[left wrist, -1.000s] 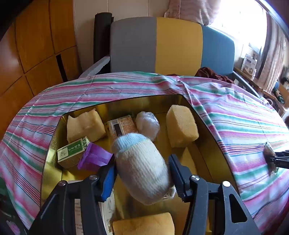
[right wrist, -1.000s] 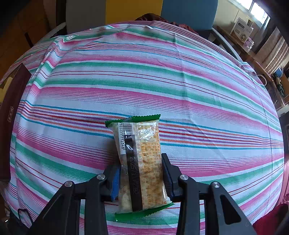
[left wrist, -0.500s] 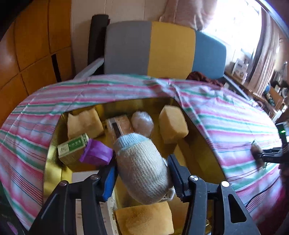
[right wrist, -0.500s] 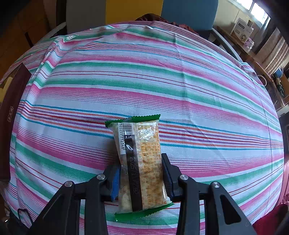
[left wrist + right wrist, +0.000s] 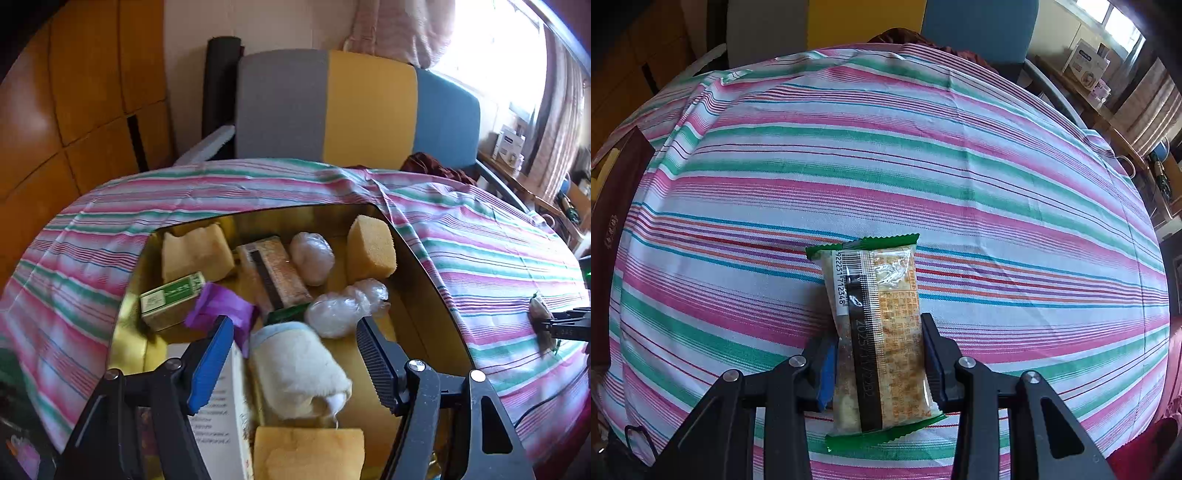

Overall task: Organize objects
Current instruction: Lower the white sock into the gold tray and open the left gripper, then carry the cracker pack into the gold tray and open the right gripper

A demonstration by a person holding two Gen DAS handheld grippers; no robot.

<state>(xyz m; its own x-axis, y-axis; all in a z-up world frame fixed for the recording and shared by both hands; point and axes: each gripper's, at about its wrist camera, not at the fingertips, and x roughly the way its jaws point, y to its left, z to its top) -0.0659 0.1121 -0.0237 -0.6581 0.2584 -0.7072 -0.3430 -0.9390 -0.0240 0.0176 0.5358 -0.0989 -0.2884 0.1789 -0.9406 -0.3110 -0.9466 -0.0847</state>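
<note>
The rolled white sock (image 5: 297, 373) lies in the gold-lined box (image 5: 424, 280), low in the left wrist view, between the two fingers of the left claw (image 5: 295, 350) but touching neither: the jaws are opening and the pads stand clear of it on both sides. At 6 o'clock from the sock sits a yellow sponge (image 5: 308, 452), and at 9 o'clock a white printed booklet (image 5: 221, 406) leans against the box floor. At 11 o'clock lies a crumpled purple wrapper (image 5: 221, 308), with a green and white carton (image 5: 171, 301) just beyond it. At 12 o'clock a cracker packet (image 5: 275, 273) points toward the far wall, and at 1 o'clock two clear-wrapped lumps (image 5: 341, 308) lie touching each other (a third one (image 5: 312, 253) sits farther back). Two more sponges stand near the far wall, one at the left corner (image 5: 195, 253) and one at the right (image 5: 371, 245). The box rests on the worktop under a striped cloth (image 5: 480, 258), with a grey, yellow and blue chair back (image 5: 354, 107) behind.

In the right wrist view the right claw (image 5: 879, 354) is clenched on a second cracker packet (image 5: 877, 325), both pads pressing its long sides near the lower half. The packet, green at both sealed ends, lies flat on the striped cloth (image 5: 886, 166), its barcode end toward 12 o'clock. A dark brown box edge (image 5: 613, 221) shows at 9 o'clock.
</note>
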